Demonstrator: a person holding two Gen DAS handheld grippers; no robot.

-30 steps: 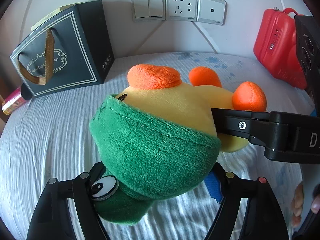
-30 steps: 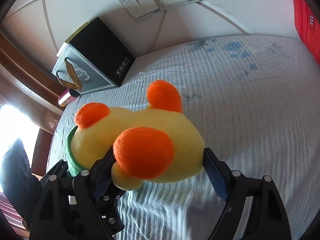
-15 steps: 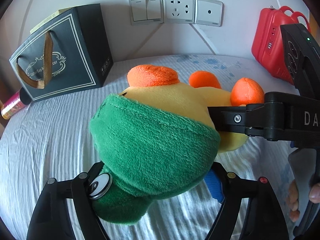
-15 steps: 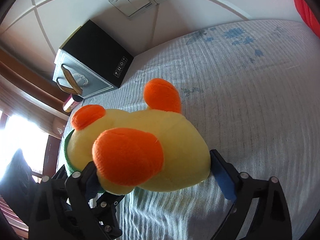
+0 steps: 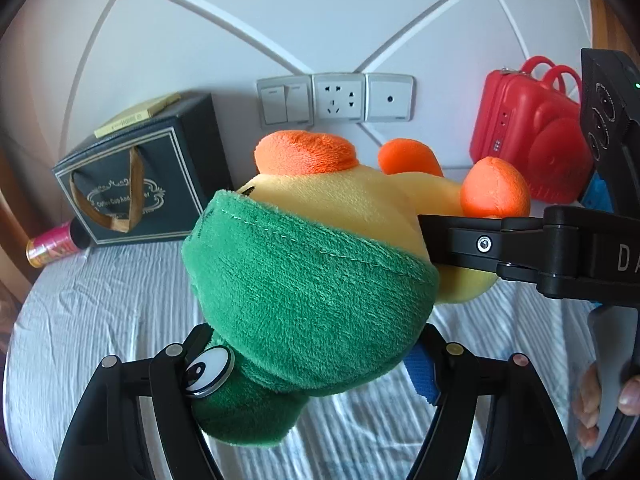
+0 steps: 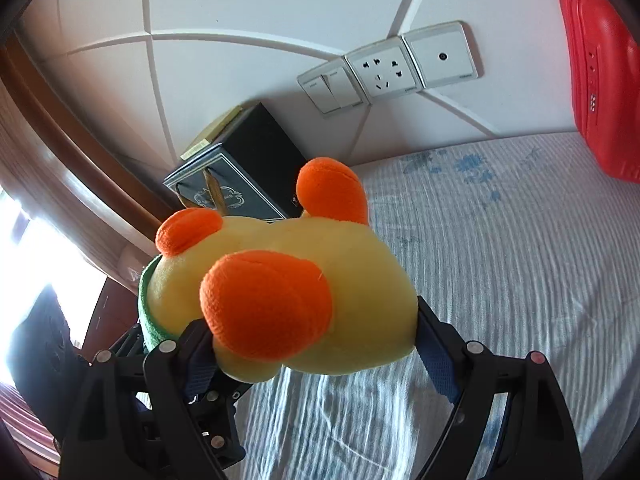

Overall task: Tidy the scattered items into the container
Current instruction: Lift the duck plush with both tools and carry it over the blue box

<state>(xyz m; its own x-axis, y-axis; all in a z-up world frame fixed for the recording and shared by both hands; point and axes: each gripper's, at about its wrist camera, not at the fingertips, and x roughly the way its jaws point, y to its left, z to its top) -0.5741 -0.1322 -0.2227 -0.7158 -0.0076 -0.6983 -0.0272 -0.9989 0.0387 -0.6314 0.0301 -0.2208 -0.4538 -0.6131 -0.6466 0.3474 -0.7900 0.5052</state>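
Between both grippers, above the bed (image 6: 520, 260), hangs the plush duck (image 5: 320, 248): the left gripper (image 5: 308, 360) is clamped on its green-hooded head, the right gripper (image 6: 312, 340) on its yellow body. Beyond them stands a dark gift bag (image 5: 132, 184).

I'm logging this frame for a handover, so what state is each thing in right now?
plush toy: lifted off the bed, held at both ends.
left gripper: shut on the toy's green end.
right gripper: shut on the toy's yellow end.
dark gift bag: upright against the wall, a flat box sticking out.
red case: closed, leaning on the wall.
pink can: lying on its side.
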